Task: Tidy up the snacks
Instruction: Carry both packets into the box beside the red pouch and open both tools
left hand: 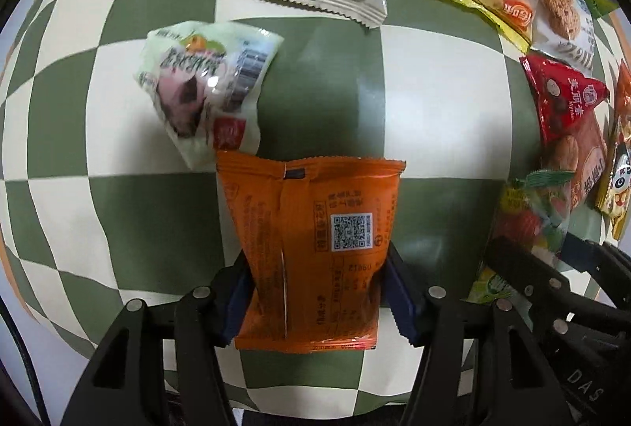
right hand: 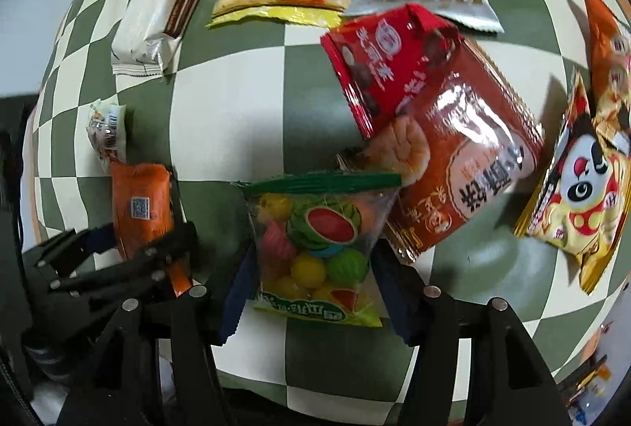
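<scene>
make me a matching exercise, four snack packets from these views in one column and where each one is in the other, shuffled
Things:
1. orange foil packet with a QR code
2. clear bag of fruit-shaped candies
3. white wrapped bar with a brown stripe
4. yellow packet with a panda face

Places:
A. between the right gripper fingers
B. far right of the right wrist view
C. between the left gripper fingers
D. upper left of the right wrist view

Pairs: 1-C, 2-A, 3-D, 4-B

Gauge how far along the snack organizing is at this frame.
Early. Nothing looks sorted. In hand: the left claw holds the orange packet, the right claw the fruit candy bag. Left: the red packet, brown bread pack and panda bag overlap loosely on the checkered cloth.
</scene>
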The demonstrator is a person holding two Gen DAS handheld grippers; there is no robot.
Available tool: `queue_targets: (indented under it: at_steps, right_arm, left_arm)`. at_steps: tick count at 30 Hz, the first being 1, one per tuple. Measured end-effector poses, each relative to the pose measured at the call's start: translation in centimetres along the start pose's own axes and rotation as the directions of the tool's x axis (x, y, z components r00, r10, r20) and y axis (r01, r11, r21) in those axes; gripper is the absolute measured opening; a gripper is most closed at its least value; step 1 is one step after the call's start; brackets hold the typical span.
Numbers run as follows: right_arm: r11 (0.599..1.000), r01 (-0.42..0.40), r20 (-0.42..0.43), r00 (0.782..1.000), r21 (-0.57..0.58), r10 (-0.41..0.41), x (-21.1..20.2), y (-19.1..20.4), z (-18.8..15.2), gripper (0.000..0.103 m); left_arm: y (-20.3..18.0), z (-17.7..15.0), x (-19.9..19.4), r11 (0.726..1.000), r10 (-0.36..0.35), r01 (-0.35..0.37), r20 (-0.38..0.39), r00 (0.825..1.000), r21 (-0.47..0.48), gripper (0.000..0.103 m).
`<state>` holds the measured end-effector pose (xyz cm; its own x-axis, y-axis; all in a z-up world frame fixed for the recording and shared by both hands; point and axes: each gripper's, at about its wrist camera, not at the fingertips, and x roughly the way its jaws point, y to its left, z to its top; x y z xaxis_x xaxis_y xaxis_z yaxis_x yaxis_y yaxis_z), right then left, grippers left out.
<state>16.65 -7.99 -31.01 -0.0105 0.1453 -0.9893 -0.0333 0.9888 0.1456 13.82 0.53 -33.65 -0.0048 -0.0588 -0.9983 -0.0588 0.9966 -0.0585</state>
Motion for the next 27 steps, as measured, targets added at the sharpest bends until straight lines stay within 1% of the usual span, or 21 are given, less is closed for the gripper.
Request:
queue_targets:
  at_steps: [3, 5, 6, 7, 8, 10, 11, 13, 14, 15, 16, 17, 21, 24, 25, 26, 27]
  right_arm:
    - [1.000, 0.015, -0.003, 1.000, -0.003, -0.015, -0.1, 0.2, -0.6, 0.063]
    - [0.999, 0.031, 0.007, 0.999, -0.013, -0.031, -0.1, 0.3, -0.7, 0.062]
    - [0.999, 0.041, 0.016, 0.999, -0.020, -0.041, -0.3, 0.5, -0.9, 0.059]
    - [0.998, 0.055, 0.027, 0.998, -0.027, -0.055, -0.3, 0.7, -1.1, 0.056]
    - [0.998, 0.056, 0.037, 0.998, -0.034, -0.055, -0.5, 1.1, -2.0, 0.055]
    - [0.998, 0.046, 0.051, 0.998, -0.031, -0.044, -0.9, 0.9, -2.5, 0.054]
    - [0.999, 0.036, 0.056, 0.998, -0.025, -0.034, -1.3, 0.8, -2.9, 0.053]
    - [1.000, 0.006, 0.071, 0.997, -0.012, -0.005, -2.2, 0.4, -3.5, 0.053]
    - [1.000, -0.003, 0.075, 0.997, -0.011, 0.004, -2.5, -0.1, -3.5, 0.053]
    - [1.000, -0.013, 0.083, 0.996, -0.009, 0.014, -3.2, 0.1, -4.6, 0.053]
    - [1.000, -0.025, 0.093, 0.995, -0.011, 0.026, -4.0, -0.1, -4.8, 0.053]
    - [0.999, -0.032, 0.097, 0.995, -0.015, 0.033, -5.0, -1.2, -4.5, 0.053]
    - [0.996, -0.082, 0.123, 0.989, -0.016, 0.084, -7.5, -2.5, -4.6, 0.053]
    - [0.992, -0.122, 0.153, 0.981, -0.014, 0.122, -9.8, -3.3, -4.5, 0.053]
    - [0.990, -0.140, 0.168, 0.976, -0.013, 0.140, -11.0, -3.6, -4.3, 0.053]
    - [0.988, -0.151, 0.178, 0.972, -0.013, 0.151, -11.7, -3.9, -4.1, 0.053]
    - [0.987, -0.163, 0.191, 0.968, -0.012, 0.163, -12.6, -4.0, -3.9, 0.053]
  left_arm:
    - [-0.5, -1.0, 0.0, 1.000, 0.001, -0.001, 0.021, 1.000, -0.006, 0.054]
    - [0.2, -1.8, -0.3, 1.000, 0.000, 0.000, 0.031, 1.000, -0.010, 0.052]
    - [0.0, -2.1, -0.5, 1.000, 0.001, 0.000, 0.035, 0.999, -0.010, 0.050]
    - [0.6, -1.7, -0.8, 1.000, 0.001, 0.000, 0.037, 0.999, -0.008, 0.050]
    - [0.7, -1.8, -1.4, 1.000, -0.001, 0.001, 0.038, 0.999, -0.005, 0.050]
    - [0.3, -2.4, -1.7, 1.000, -0.008, 0.008, 0.031, 0.999, 0.008, 0.049]
    - [1.2, -1.7, -1.1, 1.000, -0.013, 0.013, 0.033, 0.999, 0.009, 0.049]
    - [1.0, -2.3, -1.7, 1.000, -0.023, 0.023, 0.032, 0.999, 0.012, 0.049]
    - [2.0, -1.6, -3.2, 1.000, -0.026, 0.026, 0.032, 0.999, 0.011, 0.049]
    - [2.0, -1.9, -3.8, 0.999, -0.033, 0.032, 0.039, 0.999, 0.010, 0.049]
    - [2.7, -1.7, -5.1, 0.999, -0.035, 0.034, 0.043, 0.998, 0.011, 0.049]
    - [3.8, -2.1, -6.3, 0.999, -0.040, 0.040, 0.048, 0.998, 0.011, 0.049]
    - [4.3, -2.2, -10.0, 0.997, -0.071, 0.070, 0.102, 0.992, 0.014, 0.049]
    - [3.7, -1.3, -13.3, 0.994, -0.107, 0.104, 0.152, 0.982, 0.028, 0.049]
    - [3.3, -0.9, -14.9, 0.992, -0.126, 0.121, 0.177, 0.976, 0.037, 0.049]
    - [3.1, -0.5, -15.7, 0.990, -0.137, 0.131, 0.190, 0.972, 0.042, 0.049]
    - [2.7, 0.1, -17.3, 0.987, -0.160, 0.152, 0.214, 0.964, 0.052, 0.049]
